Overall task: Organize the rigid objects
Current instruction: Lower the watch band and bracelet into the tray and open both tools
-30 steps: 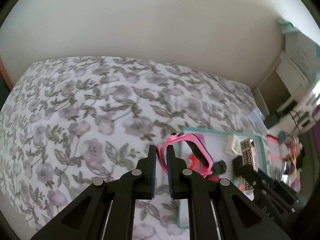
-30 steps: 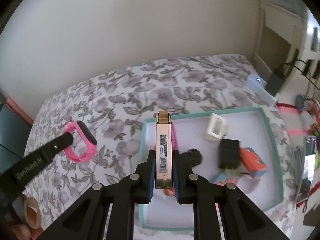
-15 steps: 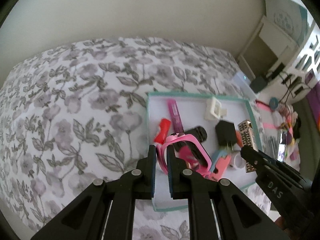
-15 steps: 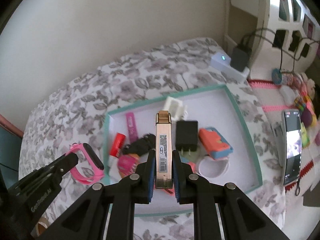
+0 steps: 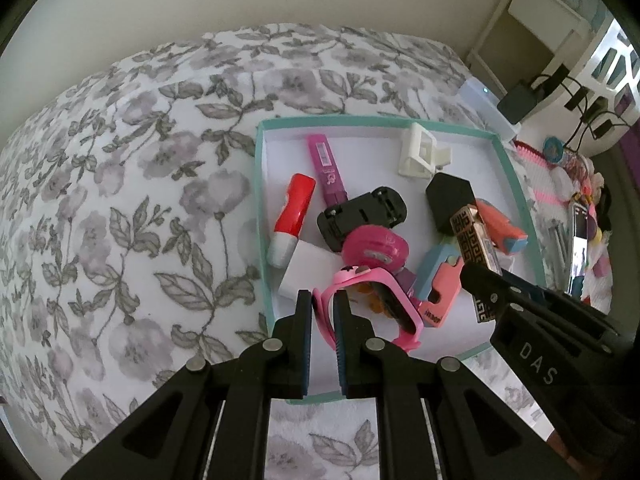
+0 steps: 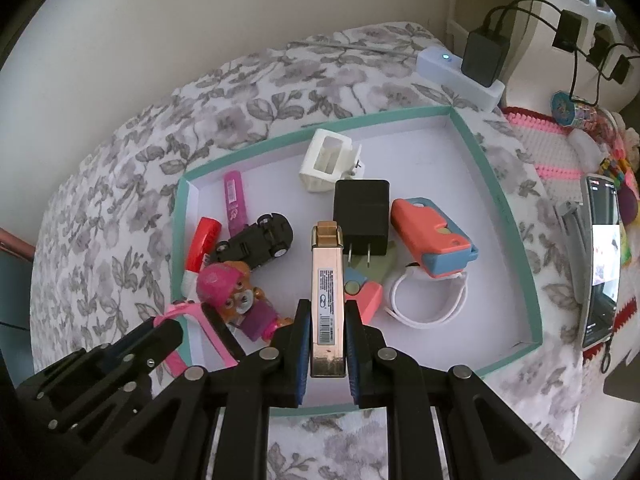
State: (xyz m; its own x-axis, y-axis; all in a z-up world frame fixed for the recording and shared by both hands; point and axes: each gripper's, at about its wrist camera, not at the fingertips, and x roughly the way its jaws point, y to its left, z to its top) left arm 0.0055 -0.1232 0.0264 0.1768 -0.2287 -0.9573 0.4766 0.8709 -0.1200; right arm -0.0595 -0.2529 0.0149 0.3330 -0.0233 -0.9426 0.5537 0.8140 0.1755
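Note:
A teal-rimmed white tray (image 5: 259,184) (image 6: 516,236) lies on the floral bedspread and holds several small items. My left gripper (image 5: 323,308) is shut on the strap of a pink smartwatch (image 5: 384,304), held over the tray's near left part; the watch also shows in the right wrist view (image 6: 208,328). My right gripper (image 6: 327,320) is shut on a gold rectangular box (image 6: 327,292) with a barcode label, held above the tray's near middle; its patterned side shows in the left wrist view (image 5: 476,248).
In the tray lie a red tube (image 5: 292,216), a magenta stick (image 5: 326,168), a black toy car (image 6: 256,240), a pink-helmet toy (image 6: 228,284), a black charger (image 6: 362,216), a white holder (image 6: 326,160) and a white ring (image 6: 428,300). A phone (image 6: 602,256) lies right of the tray.
Both grippers have moved forward and down over the tray. The tray and its items appear larger and closer. Both grips are unchanged.

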